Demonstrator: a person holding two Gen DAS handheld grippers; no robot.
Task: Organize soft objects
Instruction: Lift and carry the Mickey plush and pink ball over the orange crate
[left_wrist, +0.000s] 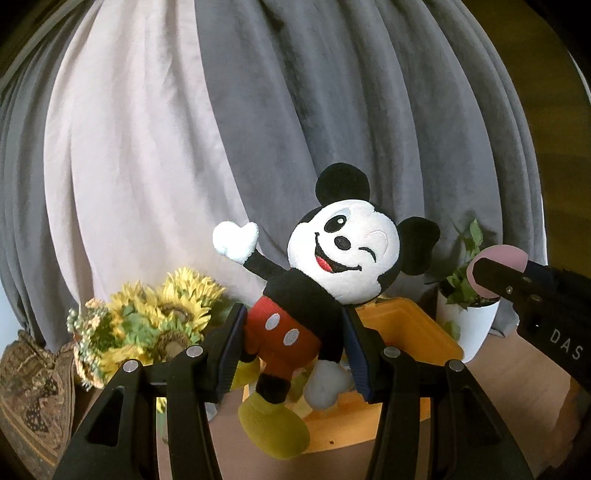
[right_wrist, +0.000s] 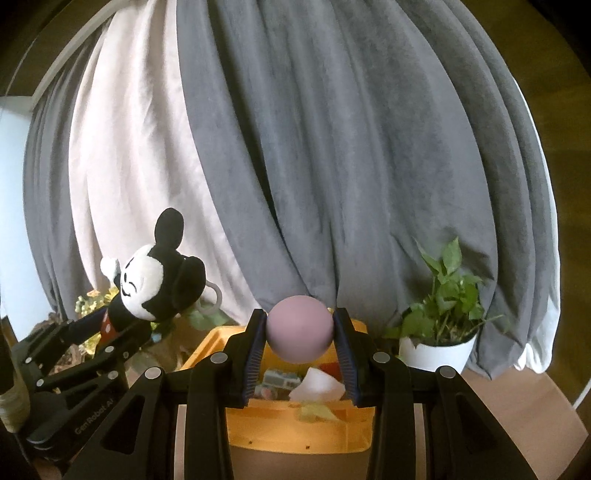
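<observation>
Left gripper (left_wrist: 291, 350) jaws clamping mouse plush (left_wrist: 314, 288) | right gripper (right_wrist: 299, 343) jaws pinching pink ball (right_wrist: 298, 328) | yellow bin (right_wrist: 295, 424) below, contents unclear | releasing low, one at a time, seems wisest

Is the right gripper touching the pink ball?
Touching. The right wrist view shows the right gripper with both pads pressed against the sides of the pink ball.

- At the right edge of your left wrist view, the right gripper (left_wrist: 480, 275) body reads "DAS", cut off by the frame.
- At the lower left of your right wrist view, the left gripper (right_wrist: 122, 334) body reads "GenRobot AI".
</observation>
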